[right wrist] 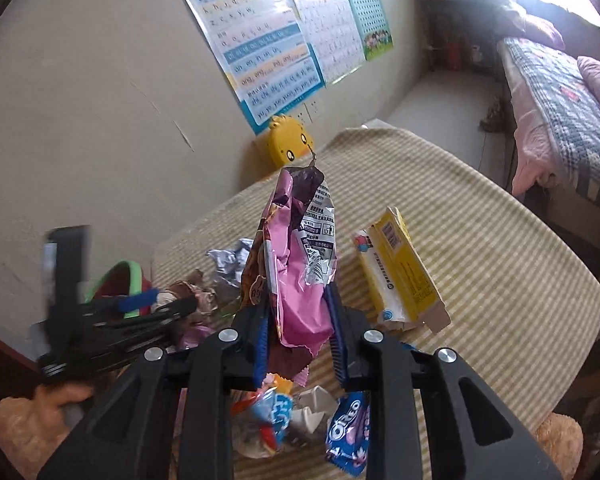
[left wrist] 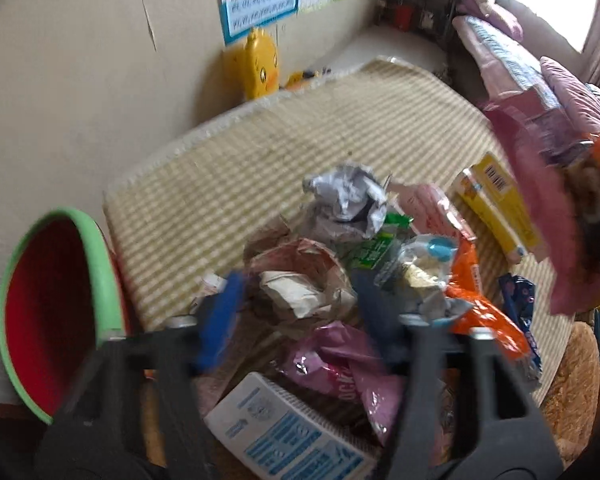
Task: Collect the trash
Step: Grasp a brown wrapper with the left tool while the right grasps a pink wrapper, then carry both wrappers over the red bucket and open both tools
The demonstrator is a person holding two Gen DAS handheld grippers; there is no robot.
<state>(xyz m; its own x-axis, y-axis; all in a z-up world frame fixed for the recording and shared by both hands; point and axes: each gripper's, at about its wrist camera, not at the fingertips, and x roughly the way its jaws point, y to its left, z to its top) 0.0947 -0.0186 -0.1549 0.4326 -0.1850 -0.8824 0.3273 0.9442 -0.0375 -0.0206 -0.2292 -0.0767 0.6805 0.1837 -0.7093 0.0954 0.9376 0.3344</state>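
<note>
A heap of trash lies on the striped tablecloth (left wrist: 300,132). In the left wrist view my left gripper (left wrist: 298,316) has its blue pads on either side of a crumpled brown paper wrapper (left wrist: 300,276) and pressed against it; the view is blurred. My right gripper (right wrist: 300,340) is shut on a pink and purple snack wrapper (right wrist: 300,264), which it holds upright above the table. That wrapper shows as a pink blur (left wrist: 540,208) in the left wrist view. A red bin with a green rim (left wrist: 52,300) stands left of the table.
Loose on the cloth are a crumpled silver foil (left wrist: 348,200), a yellow box (right wrist: 400,272), an orange wrapper (left wrist: 484,312), an Oreo wrapper (right wrist: 348,432) and a blue-white carton (left wrist: 284,432). A yellow duck toy (right wrist: 290,144) leans on the wall. A bed (right wrist: 560,120) stands at right.
</note>
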